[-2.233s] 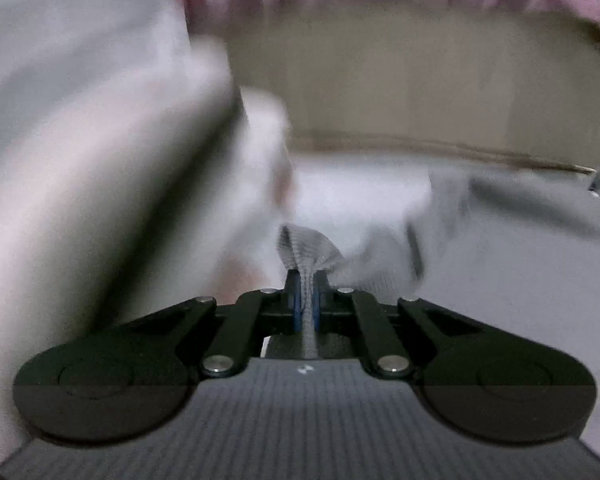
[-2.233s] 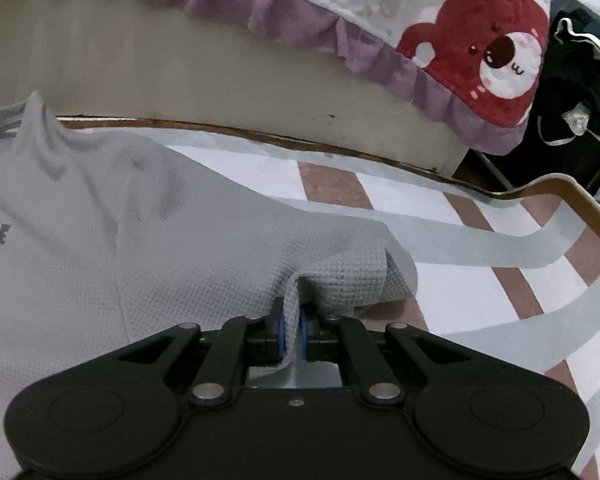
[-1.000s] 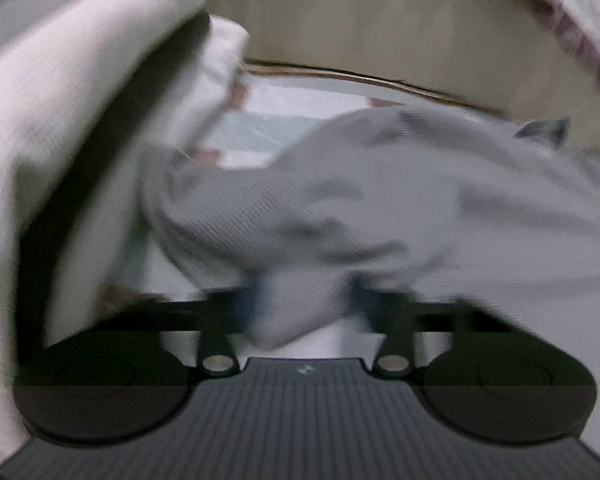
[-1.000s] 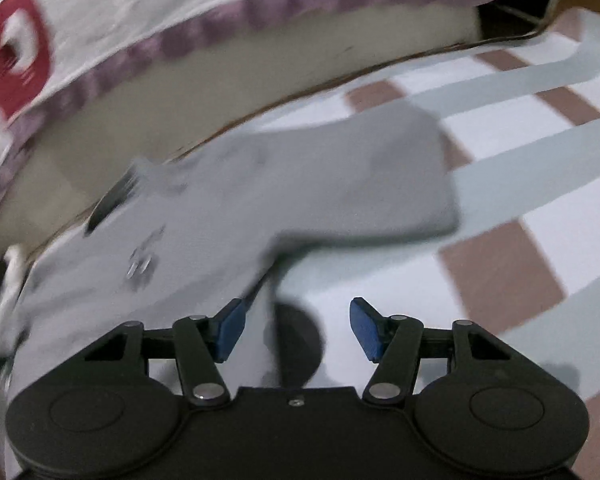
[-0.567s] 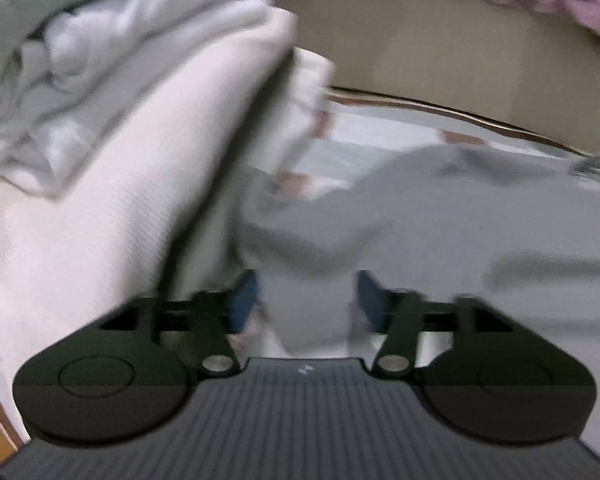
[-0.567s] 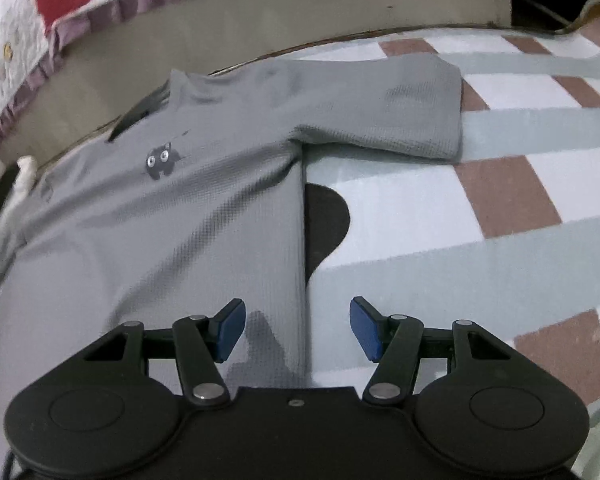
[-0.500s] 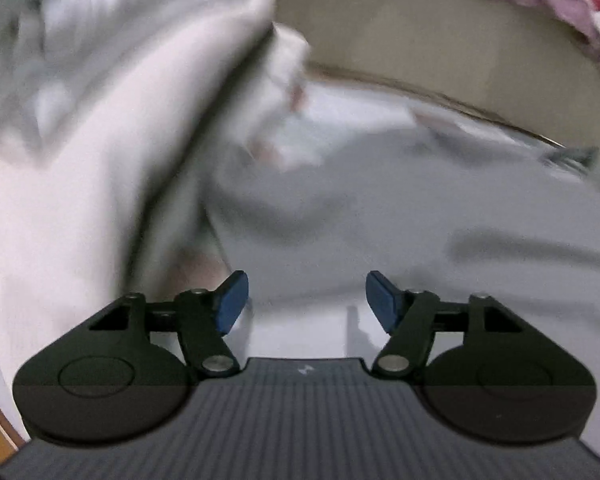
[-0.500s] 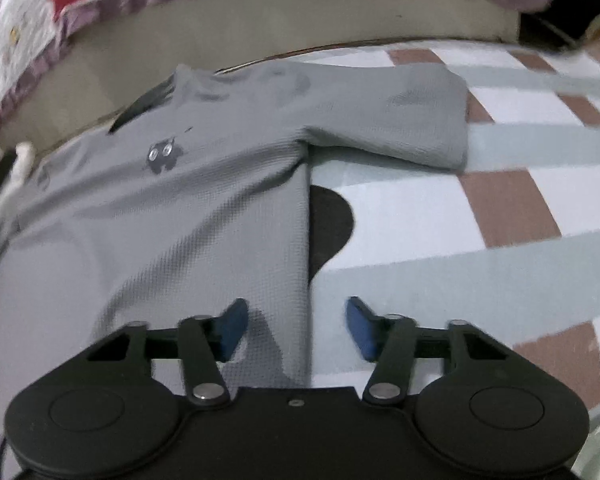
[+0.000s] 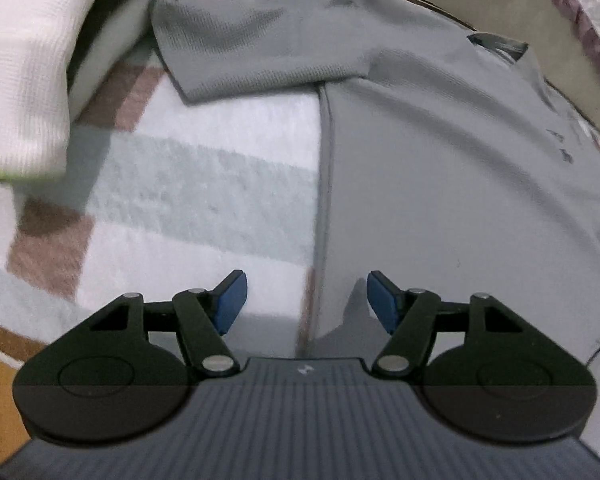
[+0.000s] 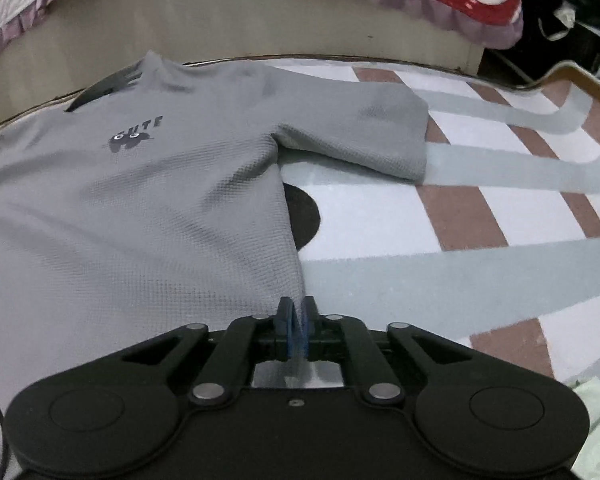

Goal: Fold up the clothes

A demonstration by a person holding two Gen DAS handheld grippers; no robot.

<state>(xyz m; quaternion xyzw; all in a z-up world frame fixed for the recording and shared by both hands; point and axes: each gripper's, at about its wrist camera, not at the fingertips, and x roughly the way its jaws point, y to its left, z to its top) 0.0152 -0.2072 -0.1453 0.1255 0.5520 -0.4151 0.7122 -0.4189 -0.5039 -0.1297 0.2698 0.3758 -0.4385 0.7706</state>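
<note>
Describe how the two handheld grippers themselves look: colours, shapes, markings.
Both are alike in build. The left gripper has black linkage arms with silver pivot pins, blue pads on the jaws, two rounded black discs at the base, and a ribbed grey body bearing a small white logo. The right gripper has the same black links, silver pins and blue pads, on a plain black body with one small screw.

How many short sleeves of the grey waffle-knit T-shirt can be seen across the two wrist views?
2. One short sleeve lies flat near the white folded cloth in the left view; the other sleeve lies spread on the striped mat in the right view.
</note>
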